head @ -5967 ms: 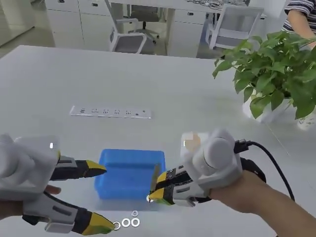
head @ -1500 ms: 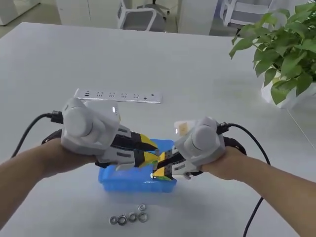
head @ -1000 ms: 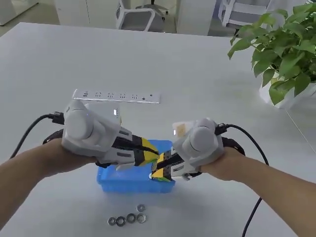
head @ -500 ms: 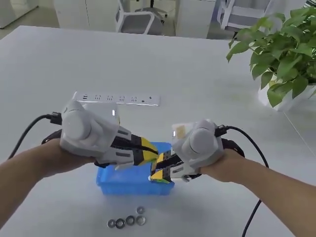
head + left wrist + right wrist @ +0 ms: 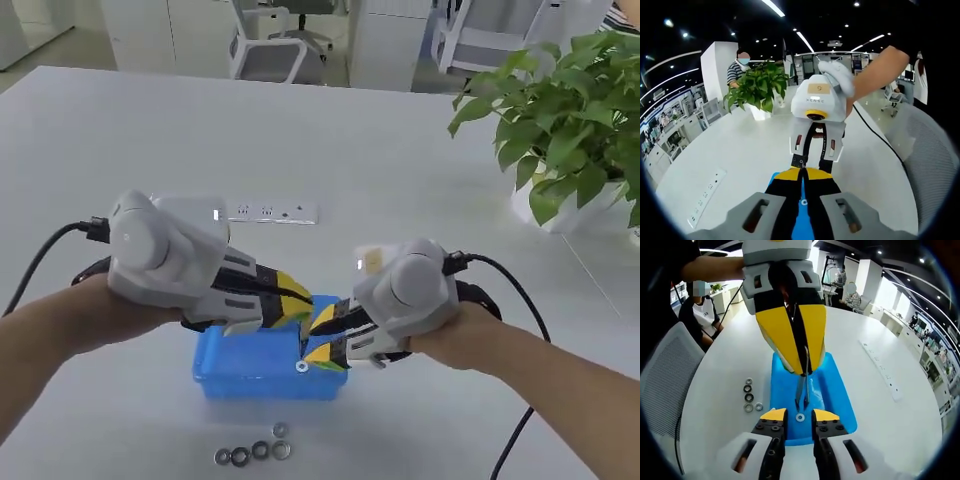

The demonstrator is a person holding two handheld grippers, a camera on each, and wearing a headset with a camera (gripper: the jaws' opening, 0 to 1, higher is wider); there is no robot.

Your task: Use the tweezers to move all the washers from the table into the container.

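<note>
Showing 1 washer (image 5: 800, 417) at the tweezers (image 5: 801, 385) tip, between my right gripper's (image 5: 799, 414) narrowly parted jaws, over the container (image 5: 837, 405). Left gripper (image 5: 802, 371), facing it, clamps the tweezers lengthwise; 5 washers (image 5: 748, 397) lie left of my right gripper.

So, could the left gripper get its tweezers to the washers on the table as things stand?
Probably, yes: the washers lie uncovered on the table beside the container. The left gripper would first have to lift the tweezers away from the fingers of the right gripper, above the container.
</note>
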